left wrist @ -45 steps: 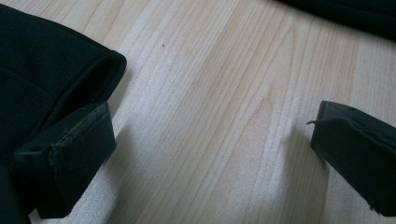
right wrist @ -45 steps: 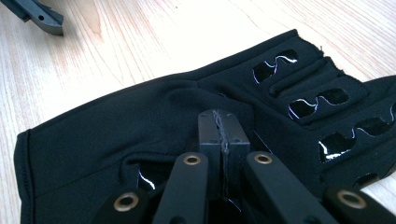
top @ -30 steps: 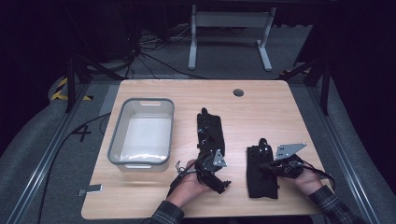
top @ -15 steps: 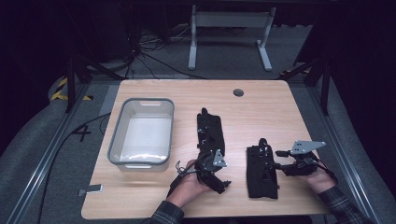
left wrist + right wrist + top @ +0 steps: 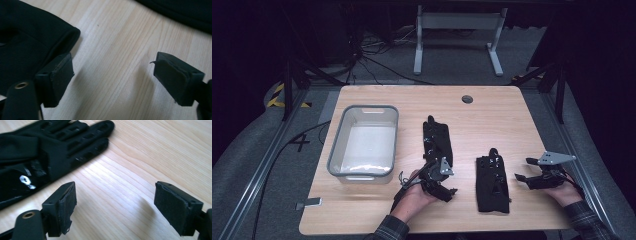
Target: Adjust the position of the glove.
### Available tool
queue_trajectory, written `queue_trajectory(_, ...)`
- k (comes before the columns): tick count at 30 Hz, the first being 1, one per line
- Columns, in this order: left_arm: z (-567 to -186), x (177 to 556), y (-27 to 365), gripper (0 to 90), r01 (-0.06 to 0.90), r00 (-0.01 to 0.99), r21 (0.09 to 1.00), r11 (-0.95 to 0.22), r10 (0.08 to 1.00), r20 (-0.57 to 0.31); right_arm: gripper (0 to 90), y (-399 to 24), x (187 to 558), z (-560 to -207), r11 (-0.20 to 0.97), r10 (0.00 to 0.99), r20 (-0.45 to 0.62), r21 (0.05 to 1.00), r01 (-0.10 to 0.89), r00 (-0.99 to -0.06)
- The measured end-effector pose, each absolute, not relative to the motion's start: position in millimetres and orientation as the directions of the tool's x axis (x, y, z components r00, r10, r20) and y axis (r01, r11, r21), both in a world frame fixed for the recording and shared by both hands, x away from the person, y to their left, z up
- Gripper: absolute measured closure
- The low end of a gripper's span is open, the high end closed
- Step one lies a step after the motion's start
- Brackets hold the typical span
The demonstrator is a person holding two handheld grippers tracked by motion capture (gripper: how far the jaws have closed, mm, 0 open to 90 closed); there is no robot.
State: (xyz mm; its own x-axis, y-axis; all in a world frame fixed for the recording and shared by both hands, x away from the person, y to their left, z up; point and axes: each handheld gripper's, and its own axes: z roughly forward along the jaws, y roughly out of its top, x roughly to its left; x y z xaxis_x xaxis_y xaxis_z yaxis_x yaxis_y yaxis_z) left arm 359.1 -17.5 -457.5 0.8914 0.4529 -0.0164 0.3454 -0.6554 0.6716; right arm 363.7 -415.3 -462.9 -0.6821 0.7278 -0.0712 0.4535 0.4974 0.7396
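High view: two black gloves flat on the counter (image 5: 362, 210), right of the bin (image 5: 363, 172). Bin empty, nothing packed yet. Left gripper (image 5: 447, 186) jaws apart, just closing beside the near glove (image 5: 438, 142), nothing clamped. Right gripper (image 5: 523, 176) just opened, beyond the far glove (image 5: 492, 182).

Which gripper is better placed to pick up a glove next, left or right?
Left, probably. The left gripper sits at the cuff of the left glove, one jaw beside the fabric edge. The right gripper is open over bare table, off to the side of the right glove.
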Motion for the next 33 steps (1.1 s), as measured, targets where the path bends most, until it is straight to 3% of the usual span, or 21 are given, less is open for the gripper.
queue_trajectory(13, -434.9, 374.5, -11.2, 88.3, 0.443, 0.839, 0.675, -0.59, 0.538, -0.08, 16.4, -416.8, 367.6, -465.9, 0.472, 0.74, -0.029, 0.734, 0.488, -0.672)
queue_trajectory(33, -418.5, 441.7, -25.0, 89.8, 0.531, 0.749, 0.665, -0.526, 0.657, -0.078, 15.7, -415.7, 367.9, -466.1, 0.486, 0.72, -0.025, 0.733, 0.477, -0.694)
